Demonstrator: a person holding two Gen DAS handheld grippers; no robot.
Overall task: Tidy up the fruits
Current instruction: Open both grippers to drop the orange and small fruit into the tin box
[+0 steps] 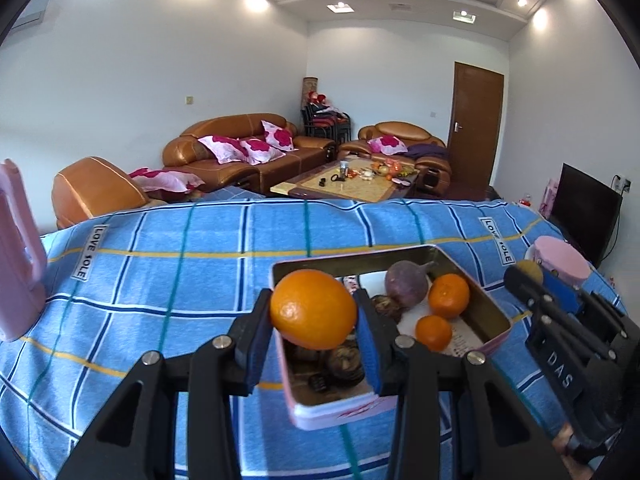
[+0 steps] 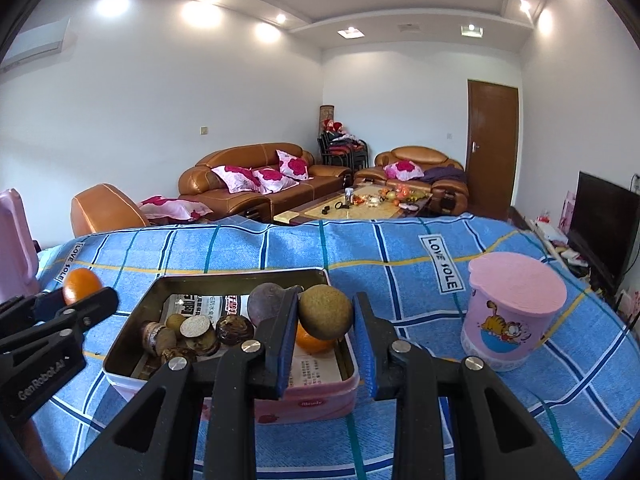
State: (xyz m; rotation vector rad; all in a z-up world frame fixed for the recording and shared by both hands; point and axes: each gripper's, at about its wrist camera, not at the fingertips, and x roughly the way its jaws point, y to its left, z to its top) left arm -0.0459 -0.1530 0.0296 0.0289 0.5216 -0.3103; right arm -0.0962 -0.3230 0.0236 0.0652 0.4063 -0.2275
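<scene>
**Both claws lifted clear, one fruit in each**

Left claw (image 1: 314,316) is clamped on a large orange (image 1: 313,309), its blue pads pressed to the fruit's sides; the right claw (image 2: 325,322) pinches a round brownish-green fruit (image 2: 325,312) the same way. Both fruits hang above the pink tin (image 2: 280,400) rather than rest in it, which suggests each has been picked out to go somewhere else — probably a sorting step, one kind per claw.

The tin sits on the blue checked cloth (image 1: 160,264) and serves as the common store. Its floor is lined with printed paper, likely to keep the metal clean. Inside, the left wrist view shows two small oranges (image 1: 449,295) toward the tin's right wall, one nearer the claws than the other, and one purple fruit (image 1: 406,283) at the tin's far end. Toward the tin's left side lies a heap of dark brown round pieces (image 2: 192,332), roughly half a dozen; an exact count is hard because they overlap.

Right of the tin stands one pink lidded cup (image 2: 514,316) with a cartoon cat, well apart from it — a possible place for one kind of fruit, though its lid is on.
</scene>
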